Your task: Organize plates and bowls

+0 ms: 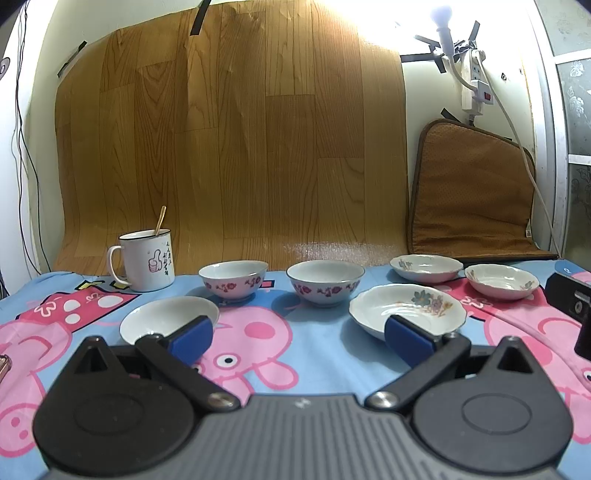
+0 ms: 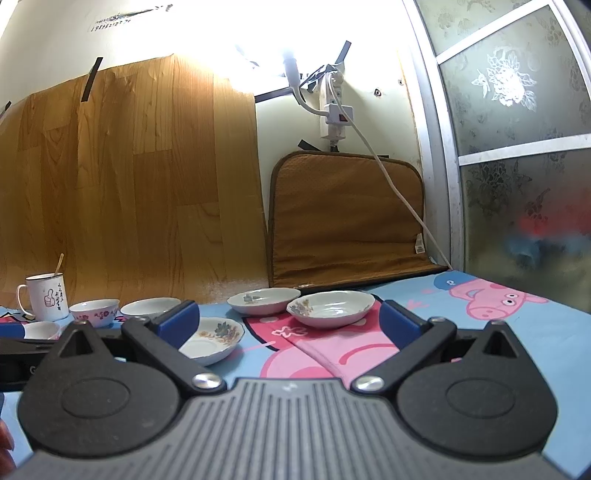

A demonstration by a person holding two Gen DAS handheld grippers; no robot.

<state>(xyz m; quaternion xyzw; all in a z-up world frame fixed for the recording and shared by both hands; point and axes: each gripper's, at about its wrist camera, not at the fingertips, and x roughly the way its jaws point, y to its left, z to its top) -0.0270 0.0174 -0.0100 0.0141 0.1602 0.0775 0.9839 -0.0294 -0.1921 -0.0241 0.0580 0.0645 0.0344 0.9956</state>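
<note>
Six dishes lie spread apart on the cloth (image 1: 314,373)—nothing stacked yet. Left gripper (image 1: 297,338) and right gripper (image 2: 288,325) gape empty; next, close on the near plate (image 1: 406,308) rim—gently.

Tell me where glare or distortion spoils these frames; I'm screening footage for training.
Left wrist view: the lamp blows out the top right, and the wood-grain sheet bows from fisheye. Right wrist view: glare whitens the wall above the power strip, and the window frame curves.
</note>
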